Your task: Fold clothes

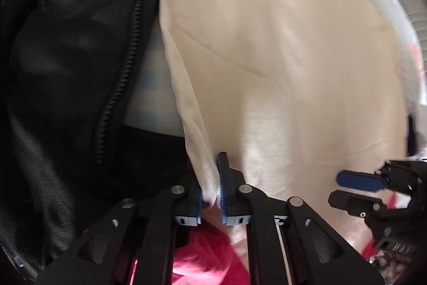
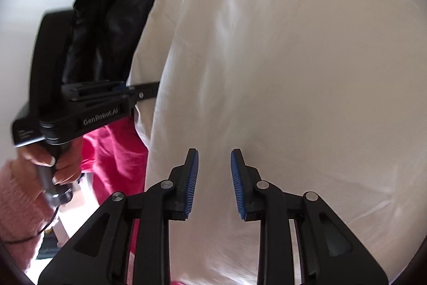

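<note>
Cream garment (image 1: pixel 280 71) pinched at its edge by left gripper (image 1: pixel 212 194), right gripper (image 2: pixel 214 178) open against it, black jacket (image 1: pixel 66 58) beside it.

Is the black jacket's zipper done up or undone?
Undone, as far as visible. In the left wrist view the black jacket shows one exposed row of zipper teeth along a free edge, striped fabric beside it.

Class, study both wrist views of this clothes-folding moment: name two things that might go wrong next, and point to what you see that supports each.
1. The left gripper pinches only the thin edge of the cream garment; a pull might slip it free.
2. The right gripper is open over the cream cloth, holding nothing, so the garment may sag or bunch unevenly from one grip.
3. The black zippered jacket lies against the cream edge; its zipper might snag or get dragged along.
</note>
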The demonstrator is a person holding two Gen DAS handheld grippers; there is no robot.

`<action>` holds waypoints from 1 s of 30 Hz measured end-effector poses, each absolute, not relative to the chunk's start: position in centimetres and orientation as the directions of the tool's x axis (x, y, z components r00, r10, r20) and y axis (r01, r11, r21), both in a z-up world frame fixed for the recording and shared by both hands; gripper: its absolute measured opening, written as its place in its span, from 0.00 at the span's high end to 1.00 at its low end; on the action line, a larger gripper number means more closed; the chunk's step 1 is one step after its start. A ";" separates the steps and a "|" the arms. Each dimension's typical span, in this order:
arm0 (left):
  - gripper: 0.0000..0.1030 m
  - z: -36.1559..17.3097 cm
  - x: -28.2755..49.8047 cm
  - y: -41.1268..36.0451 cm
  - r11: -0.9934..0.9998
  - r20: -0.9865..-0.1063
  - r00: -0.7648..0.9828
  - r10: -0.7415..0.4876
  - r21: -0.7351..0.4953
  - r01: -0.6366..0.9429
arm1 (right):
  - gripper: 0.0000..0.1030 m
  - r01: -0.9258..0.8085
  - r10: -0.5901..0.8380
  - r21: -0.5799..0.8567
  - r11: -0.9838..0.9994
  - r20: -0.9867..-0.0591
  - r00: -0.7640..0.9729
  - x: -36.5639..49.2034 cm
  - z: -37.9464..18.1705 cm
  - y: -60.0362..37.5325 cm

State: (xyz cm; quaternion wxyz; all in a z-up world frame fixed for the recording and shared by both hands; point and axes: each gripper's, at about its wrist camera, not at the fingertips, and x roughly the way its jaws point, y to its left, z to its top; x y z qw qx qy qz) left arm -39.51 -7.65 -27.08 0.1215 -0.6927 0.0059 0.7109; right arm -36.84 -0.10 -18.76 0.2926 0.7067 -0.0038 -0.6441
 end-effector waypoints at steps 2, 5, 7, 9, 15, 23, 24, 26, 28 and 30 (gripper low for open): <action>0.93 -26.5 -39.4 -8.1 -0.971 -0.988 -0.028 0.151 -0.143 -0.189 | 0.76 0.372 -0.304 0.325 -0.869 -0.946 0.114 -36.0 -19.0 -0.1; 0.93 -25.7 -39.5 -9.4 -0.967 -0.979 -0.044 0.197 -0.186 -0.174 | 0.79 0.363 -0.095 0.094 -0.927 -0.995 0.015 -34.9 -19.7 0.9; 0.91 -25.1 -39.5 -10.3 -0.963 -0.972 -0.056 0.226 -0.215 -0.164 | 0.79 0.311 0.020 -0.022 -0.950 -1.000 -0.010 -34.6 -20.5 2.7; 0.90 -24.5 -39.6 -11.1 -0.958 -0.964 -0.068 0.255 -0.243 -0.154 | 0.79 0.240 0.005 -0.005 -0.971 -1.000 0.000 -34.5 -20.4 4.3; 0.70 -21.8 -36.6 -14.8 -0.962 -0.945 -0.178 0.273 -0.271 -0.038 | 0.78 0.263 -0.163 0.152 -0.953 -0.986 -0.019 -32.3 -17.0 2.8; 0.70 -21.2 -28.8 -22.1 -0.947 -0.962 -0.222 0.156 -0.210 0.242 | 0.77 0.419 -0.313 0.309 -0.854 -0.948 0.060 -28.4 -14.1 -4.7; 0.70 -21.2 -27.8 -22.9 -0.941 -0.964 -0.225 0.142 -0.202 0.270 | 0.77 0.431 -0.326 0.322 -0.843 -0.943 0.066 -28.1 -13.8 -5.5; 0.61 -22.6 -26.4 -24.7 -0.906 -0.958 -0.208 0.195 -0.257 0.336 | 0.77 0.462 -0.343 0.336 -0.821 -0.937 0.072 -27.6 -13.5 -7.2; 0.59 -24.7 -25.6 -25.9 -0.863 -0.944 -0.184 0.272 -0.325 0.386 | 0.76 0.511 -0.354 0.340 -0.789 -0.932 0.074 -27.3 -13.4 -9.3; 0.59 -25.9 -25.4 -26.1 -0.865 -0.945 -0.176 0.276 -0.324 0.383 | 0.75 0.581 -0.347 0.318 -0.749 -0.936 0.064 -27.1 -12.9 -11.5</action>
